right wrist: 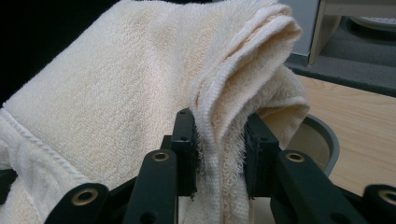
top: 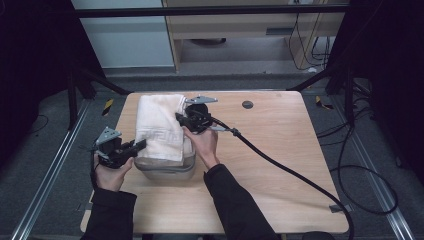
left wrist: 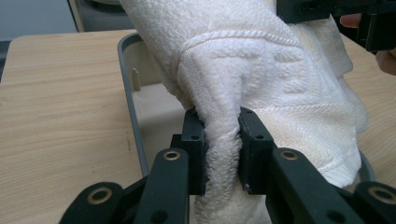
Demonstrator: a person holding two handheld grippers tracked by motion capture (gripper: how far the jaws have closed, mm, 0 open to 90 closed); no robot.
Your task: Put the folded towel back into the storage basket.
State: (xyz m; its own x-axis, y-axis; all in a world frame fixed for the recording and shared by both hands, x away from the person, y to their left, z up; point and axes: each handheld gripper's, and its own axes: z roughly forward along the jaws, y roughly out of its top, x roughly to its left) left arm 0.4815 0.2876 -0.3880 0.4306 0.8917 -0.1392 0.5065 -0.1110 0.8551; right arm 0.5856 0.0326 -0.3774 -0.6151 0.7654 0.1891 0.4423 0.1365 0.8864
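A folded cream-white towel (top: 159, 125) hangs stretched above a grey plastic tub (top: 167, 170) on the wooden table. My left gripper (top: 141, 145) is shut on the towel's near left edge; the left gripper view has a bunched fold of towel (left wrist: 243, 79) pinched between both jaws, over the tub's grey rim (left wrist: 133, 107). My right gripper (top: 179, 117) is shut on the towel's far right edge. In the right gripper view a layered hem of towel (right wrist: 140, 93) sits squeezed between the jaws, with the tub's rim (right wrist: 329, 140) behind it.
The wooden table (top: 280, 145) has open room to the right of the tub. A small dark round disc (top: 247, 104) lies near the far edge. A thick black cable (top: 280, 165) trails from the right gripper across the table to the front right corner.
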